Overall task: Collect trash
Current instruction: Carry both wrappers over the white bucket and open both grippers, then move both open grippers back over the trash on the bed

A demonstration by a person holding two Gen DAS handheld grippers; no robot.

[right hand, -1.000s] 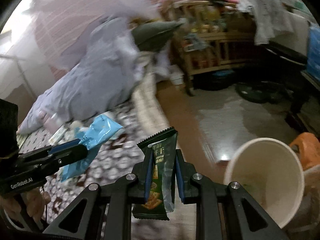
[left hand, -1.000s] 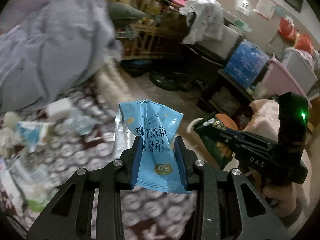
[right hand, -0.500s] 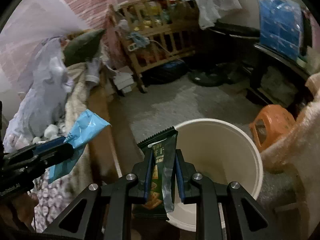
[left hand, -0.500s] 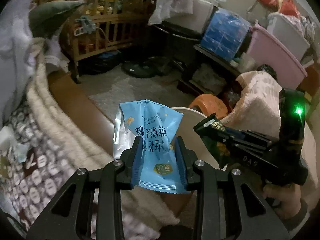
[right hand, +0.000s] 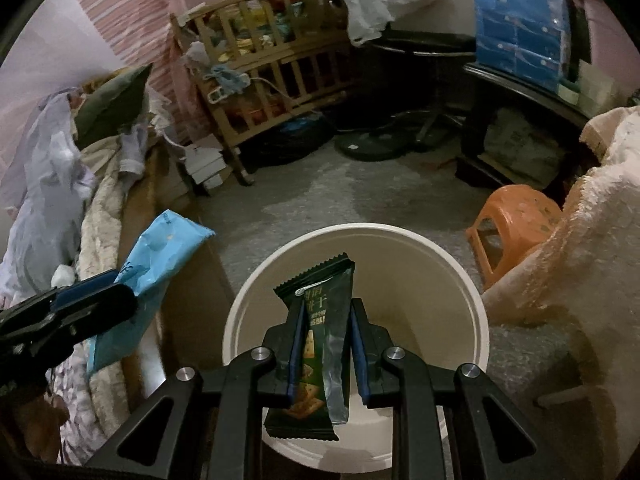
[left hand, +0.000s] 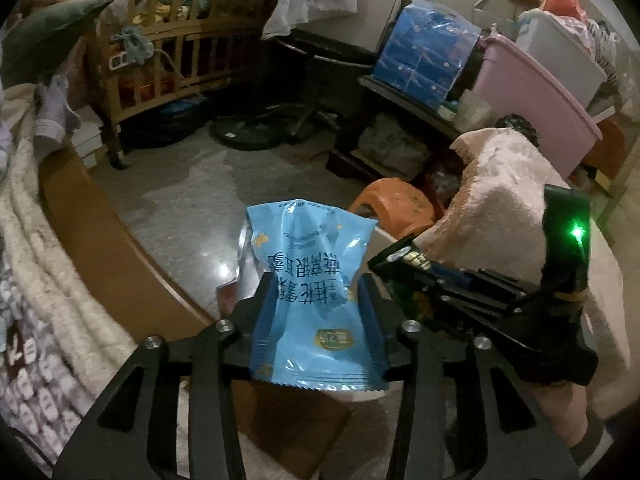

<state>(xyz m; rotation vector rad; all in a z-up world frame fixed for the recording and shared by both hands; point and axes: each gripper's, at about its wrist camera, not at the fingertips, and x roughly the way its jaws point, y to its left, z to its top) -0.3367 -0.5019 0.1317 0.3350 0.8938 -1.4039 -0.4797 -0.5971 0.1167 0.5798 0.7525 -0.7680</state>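
Right gripper (right hand: 325,344) is clamping a dark green cracker wrapper (right hand: 316,344) upright between its jaws, holding it directly above the open mouth of a white bin (right hand: 476,312) on the floor. Wrapper's top edge is overlapping the bin's interior in the right wrist view. Left gripper (left hand: 320,320) is pinching a light blue snack bag (left hand: 312,304), jaws closed on its lower half, the bag standing upright. In the right wrist view the blue bag (right hand: 148,280) is sitting left of the bin, over the bed edge (right hand: 100,240), not above the bin. An orange stool (right hand: 516,228) is standing just right of the bin, beside a pink fleece blanket (right hand: 580,240). A wooden crib (right hand: 272,80) is standing further back.
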